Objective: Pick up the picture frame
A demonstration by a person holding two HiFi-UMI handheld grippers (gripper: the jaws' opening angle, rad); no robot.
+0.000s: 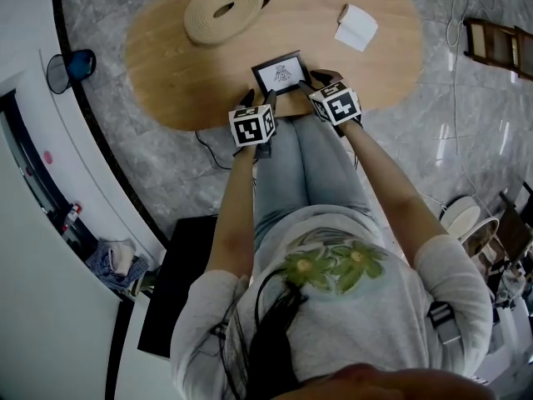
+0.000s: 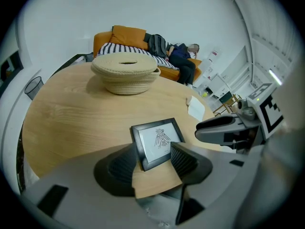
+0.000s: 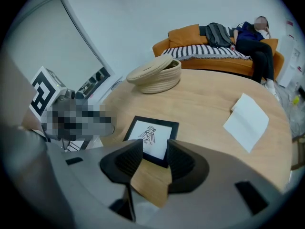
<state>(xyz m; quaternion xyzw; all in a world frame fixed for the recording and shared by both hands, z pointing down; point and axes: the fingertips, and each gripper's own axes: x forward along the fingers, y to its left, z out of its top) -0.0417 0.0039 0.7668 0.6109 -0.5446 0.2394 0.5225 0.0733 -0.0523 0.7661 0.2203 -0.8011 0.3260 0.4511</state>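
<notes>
A small black picture frame (image 1: pixel 281 73) with a bird drawing lies flat near the front edge of the oval wooden table (image 1: pixel 183 65). My left gripper (image 1: pixel 259 98) is at the frame's near left corner. In the left gripper view its jaws (image 2: pixel 155 151) stand open on either side of that corner of the frame (image 2: pixel 156 138). My right gripper (image 1: pixel 316 78) is at the frame's near right side. Its jaws (image 3: pixel 154 149) are open too, with the frame's (image 3: pixel 152 131) near edge showing between them. The frame rests on the table in all views.
A woven basket (image 1: pixel 223 10) sits at the back of the table and a folded white paper (image 1: pixel 356 27) at the back right. An orange sofa (image 3: pixel 214 46) with a person lying on it stands beyond the table. A bin (image 1: pixel 68 67) is on the floor at left.
</notes>
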